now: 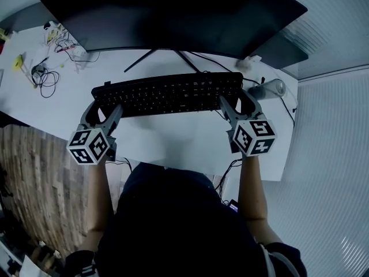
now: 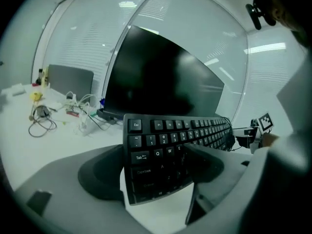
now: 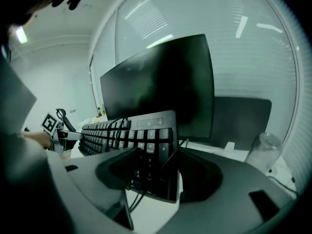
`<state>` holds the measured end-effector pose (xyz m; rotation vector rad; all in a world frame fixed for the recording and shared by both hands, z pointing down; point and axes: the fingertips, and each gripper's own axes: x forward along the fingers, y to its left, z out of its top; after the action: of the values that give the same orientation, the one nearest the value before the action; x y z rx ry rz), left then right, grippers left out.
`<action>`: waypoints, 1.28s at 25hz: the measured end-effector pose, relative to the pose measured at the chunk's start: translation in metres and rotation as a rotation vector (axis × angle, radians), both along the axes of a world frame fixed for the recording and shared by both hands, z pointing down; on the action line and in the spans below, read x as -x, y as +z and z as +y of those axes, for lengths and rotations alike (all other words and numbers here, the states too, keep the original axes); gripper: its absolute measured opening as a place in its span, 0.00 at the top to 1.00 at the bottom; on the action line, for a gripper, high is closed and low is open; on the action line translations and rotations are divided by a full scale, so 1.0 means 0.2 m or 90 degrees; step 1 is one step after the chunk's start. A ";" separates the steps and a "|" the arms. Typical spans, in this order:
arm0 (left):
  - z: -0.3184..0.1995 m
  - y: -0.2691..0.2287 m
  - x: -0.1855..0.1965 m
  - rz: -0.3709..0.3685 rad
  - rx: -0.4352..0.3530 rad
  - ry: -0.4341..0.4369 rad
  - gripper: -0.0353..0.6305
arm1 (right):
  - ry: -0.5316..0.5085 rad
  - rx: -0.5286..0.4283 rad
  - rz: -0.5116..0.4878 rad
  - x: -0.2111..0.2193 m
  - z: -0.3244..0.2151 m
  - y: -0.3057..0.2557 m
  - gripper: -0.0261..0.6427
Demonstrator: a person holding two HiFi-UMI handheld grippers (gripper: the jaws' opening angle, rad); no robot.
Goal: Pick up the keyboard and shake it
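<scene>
A black keyboard [image 1: 167, 94] stretches across the white desk [image 1: 173, 140] in front of the monitor. My left gripper [image 1: 106, 107] is shut on its left end, the jaws standing on either side of the Tab and Caps Lock keys [image 2: 146, 162]. My right gripper [image 1: 233, 103] is shut on its right end, at the number pad [image 3: 146, 150]. In both gripper views the keyboard [image 2: 175, 135] [image 3: 126, 130] looks tilted, with white desk showing under its near edge. A thin black cable [image 3: 134, 191] hangs by the right jaws.
A large dark monitor [image 1: 173, 16] on a black stand [image 1: 167, 56] rises just behind the keyboard. Loose cables and small items [image 1: 49, 68] lie at the desk's back left. A clear bottle [image 1: 270, 89] lies at the right, near a dark panel [image 1: 282, 52]. The desk's front edge is close.
</scene>
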<state>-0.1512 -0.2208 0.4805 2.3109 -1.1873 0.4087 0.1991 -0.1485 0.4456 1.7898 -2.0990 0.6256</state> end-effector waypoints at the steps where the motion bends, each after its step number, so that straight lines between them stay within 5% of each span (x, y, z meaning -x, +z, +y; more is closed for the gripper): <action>1: 0.00 -0.05 0.00 -0.022 -0.015 -0.002 0.40 | 0.001 0.008 -0.031 0.00 -0.01 0.04 0.54; 11: 0.04 -0.38 0.00 -0.137 -0.106 -0.012 0.39 | -0.017 0.093 -0.275 0.06 -0.03 0.40 0.54; 17: 0.06 -0.51 -0.07 -0.156 -0.141 0.003 0.39 | -0.022 0.133 -0.383 0.11 0.00 0.57 0.54; 27: 0.06 -0.55 -0.12 -0.186 -0.156 0.022 0.39 | -0.022 0.160 -0.442 0.14 0.01 0.66 0.54; 32: 0.03 -0.40 -0.10 -0.112 -0.101 0.006 0.39 | 0.003 0.170 -0.373 0.06 0.05 0.65 0.54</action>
<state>-0.1318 -0.2144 0.4011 2.4577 -1.3365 0.5477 0.1864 -0.1387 0.5761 1.5882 -2.2056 1.5017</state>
